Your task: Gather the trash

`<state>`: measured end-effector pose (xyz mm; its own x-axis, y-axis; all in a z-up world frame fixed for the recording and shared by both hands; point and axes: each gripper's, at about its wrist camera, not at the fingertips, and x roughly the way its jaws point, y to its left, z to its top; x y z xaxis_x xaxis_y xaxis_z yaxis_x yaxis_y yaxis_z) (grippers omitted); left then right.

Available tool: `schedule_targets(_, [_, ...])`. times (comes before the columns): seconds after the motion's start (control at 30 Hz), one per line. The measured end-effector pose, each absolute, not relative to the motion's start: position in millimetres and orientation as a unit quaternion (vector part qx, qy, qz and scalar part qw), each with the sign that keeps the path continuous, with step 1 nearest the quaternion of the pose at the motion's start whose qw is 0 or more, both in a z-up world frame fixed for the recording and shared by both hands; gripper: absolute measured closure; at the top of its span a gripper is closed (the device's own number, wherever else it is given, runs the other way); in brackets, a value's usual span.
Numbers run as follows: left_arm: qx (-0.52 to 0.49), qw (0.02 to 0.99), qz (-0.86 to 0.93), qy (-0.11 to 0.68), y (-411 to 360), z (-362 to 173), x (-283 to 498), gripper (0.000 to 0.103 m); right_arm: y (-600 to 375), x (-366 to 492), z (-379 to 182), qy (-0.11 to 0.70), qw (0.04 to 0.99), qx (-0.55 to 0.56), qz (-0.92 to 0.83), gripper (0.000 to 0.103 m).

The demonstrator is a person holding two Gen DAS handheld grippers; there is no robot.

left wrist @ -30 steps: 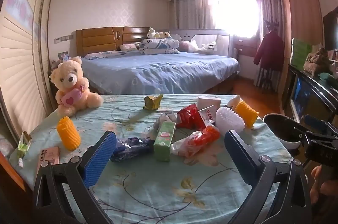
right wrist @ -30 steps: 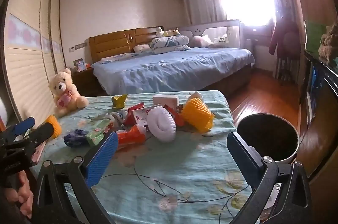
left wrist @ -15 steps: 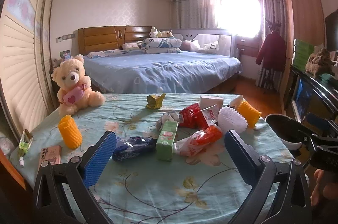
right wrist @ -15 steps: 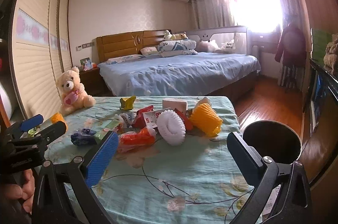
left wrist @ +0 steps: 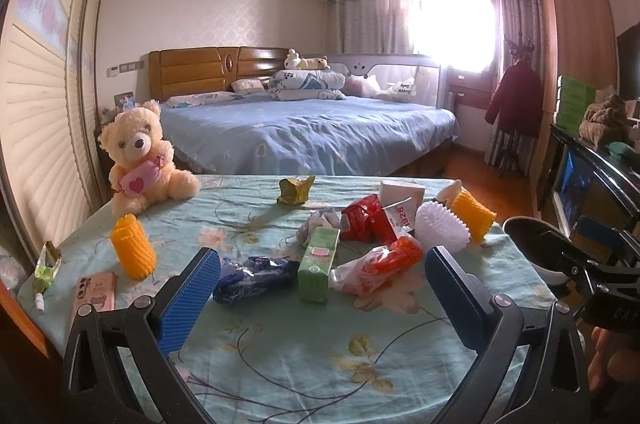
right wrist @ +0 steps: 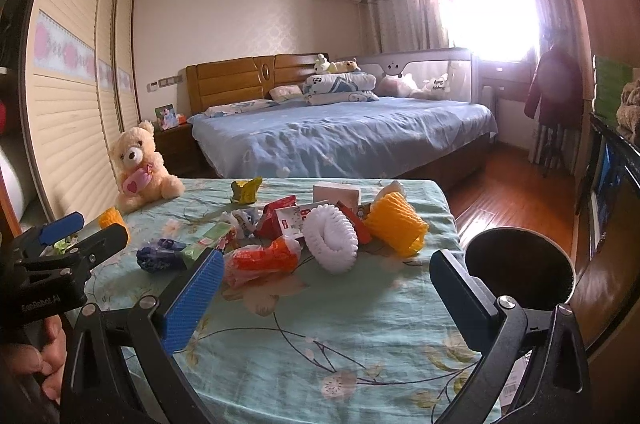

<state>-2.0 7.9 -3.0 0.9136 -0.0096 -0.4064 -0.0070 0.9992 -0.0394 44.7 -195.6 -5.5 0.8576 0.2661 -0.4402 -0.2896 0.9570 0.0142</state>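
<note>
Trash lies in a heap mid-table: a green carton (left wrist: 319, 265), a blue wrapper (left wrist: 253, 277), an orange-and-white bag (left wrist: 376, 266), red packets (left wrist: 362, 220), a white foam net (left wrist: 441, 230) and an orange foam net (left wrist: 472, 215). A black trash bin (right wrist: 519, 270) stands off the table's right edge. My left gripper (left wrist: 320, 298) is open and empty, just short of the carton. My right gripper (right wrist: 326, 300) is open and empty, near the orange-and-white bag (right wrist: 262, 260) and white net (right wrist: 331, 238).
A teddy bear (left wrist: 140, 160) sits at the far left corner of the table (left wrist: 304, 356). A second orange foam net (left wrist: 133, 253), a pink phone (left wrist: 96, 292) and a small green wrapper (left wrist: 46, 266) lie at the left. A bed stands behind.
Both grippers have risen and tilted slightly, so the table sits a little lower in view. Both stay open. The trash has not moved.
</note>
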Motion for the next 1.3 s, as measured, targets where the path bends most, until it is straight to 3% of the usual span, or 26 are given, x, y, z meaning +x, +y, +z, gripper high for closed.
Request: schedule_targets(1.3, [-0.023,0.975,-0.001,0.219,12.7,-10.7,3.1,0.001,-190.1,49.7,-13.9,0.239,0.959,-0.019,0.153,0.000])
